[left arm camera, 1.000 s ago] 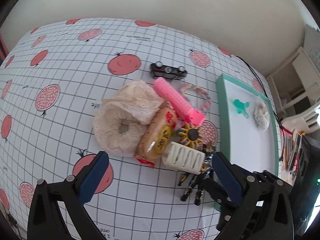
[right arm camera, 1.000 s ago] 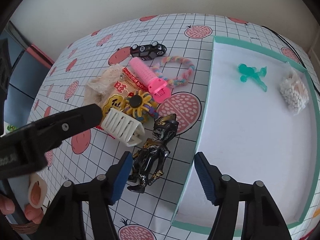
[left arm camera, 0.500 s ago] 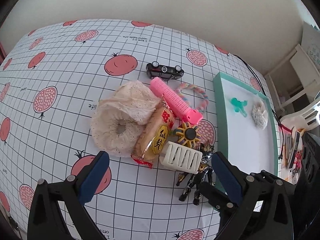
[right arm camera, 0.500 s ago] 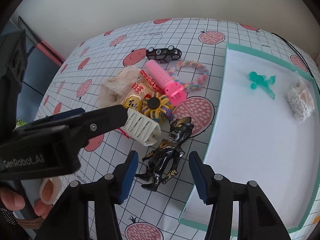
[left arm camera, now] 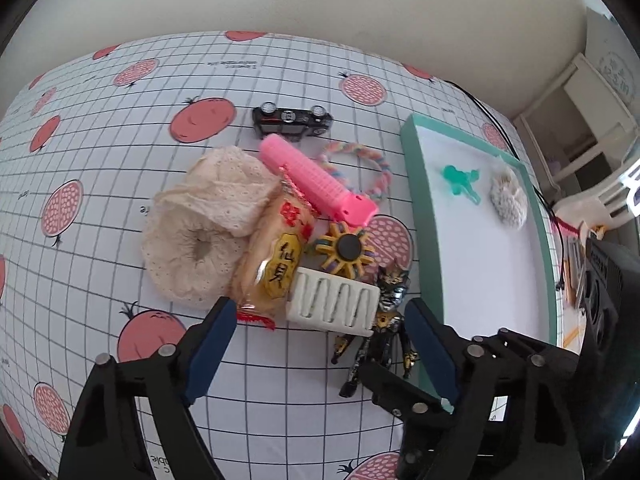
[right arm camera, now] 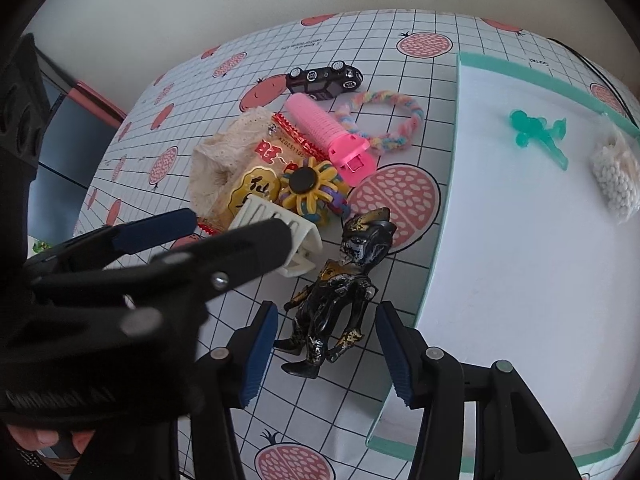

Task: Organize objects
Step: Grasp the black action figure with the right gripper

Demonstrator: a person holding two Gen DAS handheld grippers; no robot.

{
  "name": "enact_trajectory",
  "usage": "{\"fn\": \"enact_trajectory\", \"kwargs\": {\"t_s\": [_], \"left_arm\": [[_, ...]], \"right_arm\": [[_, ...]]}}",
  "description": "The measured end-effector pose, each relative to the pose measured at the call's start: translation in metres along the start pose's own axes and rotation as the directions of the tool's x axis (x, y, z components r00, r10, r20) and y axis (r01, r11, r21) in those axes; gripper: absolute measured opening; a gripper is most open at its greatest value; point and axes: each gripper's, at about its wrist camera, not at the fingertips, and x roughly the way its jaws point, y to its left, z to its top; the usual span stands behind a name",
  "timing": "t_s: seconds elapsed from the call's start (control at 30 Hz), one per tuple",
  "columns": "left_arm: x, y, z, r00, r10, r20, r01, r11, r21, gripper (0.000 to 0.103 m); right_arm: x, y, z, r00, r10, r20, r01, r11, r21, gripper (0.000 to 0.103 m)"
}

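A black and gold toy figure [right arm camera: 340, 284] lies on the tablecloth beside the teal-rimmed white tray [right arm camera: 444, 220]. My right gripper [right arm camera: 326, 354] is open, and the figure's legs reach in between its fingers. My left gripper [left arm camera: 318, 348] is open too, just short of a white ribbed clip [left arm camera: 332, 306], with the figure [left arm camera: 384, 312] near its right finger. Behind the clip are piled a snack packet [left arm camera: 276, 256], a yellow flower spinner [left arm camera: 346, 248], a pink roller [left arm camera: 316, 180] and a cream lace scrunchie [left arm camera: 200, 232].
In the tray lie a green toy [right arm camera: 536, 130] and a small bag of white beads [right arm camera: 614, 180]. A black toy car [left arm camera: 292, 120] and a pastel rope ring [left arm camera: 360, 164] sit behind the pile. A hand shows at the lower left of the right wrist view.
Both grippers have come closer to the pile. The left one now reaches the white clip, and the right one has closed in on the figure's legs. No object has moved.
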Motion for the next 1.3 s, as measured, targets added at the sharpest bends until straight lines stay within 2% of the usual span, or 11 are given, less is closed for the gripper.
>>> {"fn": "enact_trajectory", "kwargs": {"t_s": [0.1, 0.2, 0.3, 0.43, 0.57, 0.93, 1.3], "left_arm": [[0.004, -0.007, -0.001, 1.000, -0.005, -0.010, 0.005, 1.000, 0.028, 0.085], [0.008, -0.011, -0.001, 1.000, -0.012, -0.019, 0.013, 0.999, 0.043, 0.072], [0.012, -0.010, -0.002, 0.999, -0.007, -0.031, 0.008, 0.999, 0.045, 0.071], [0.016, -0.008, -0.002, 0.999, -0.005, -0.036, 0.007, 0.999, 0.041, 0.059], [0.017, -0.007, -0.003, 0.999, -0.005, -0.044, 0.007, 0.999, 0.046, 0.054], [0.018, -0.006, -0.003, 0.999, -0.008, -0.036, 0.010, 0.999, 0.046, 0.054], [0.020, -0.007, -0.002, 0.999, -0.002, -0.036, 0.004, 0.999, 0.045, 0.054]], "right_arm": [[0.001, 0.002, -0.001, 1.000, 0.000, -0.006, 0.000, 1.000, -0.001, 0.055], [0.005, 0.002, 0.000, 1.000, 0.010, -0.025, -0.010, 1.000, 0.011, 0.050], [0.013, 0.001, -0.002, 0.999, 0.007, -0.051, -0.006, 1.000, 0.024, 0.049], [0.016, -0.001, -0.002, 0.999, 0.012, -0.052, -0.010, 0.999, 0.040, 0.048], [0.018, -0.002, -0.002, 0.999, 0.009, -0.049, -0.006, 0.999, 0.049, 0.047], [0.022, -0.001, 0.000, 0.999, 0.021, -0.047, -0.018, 0.998, 0.065, 0.040], [0.024, -0.001, 0.001, 0.998, 0.038, -0.044, -0.034, 0.997, 0.070, 0.039]]}}
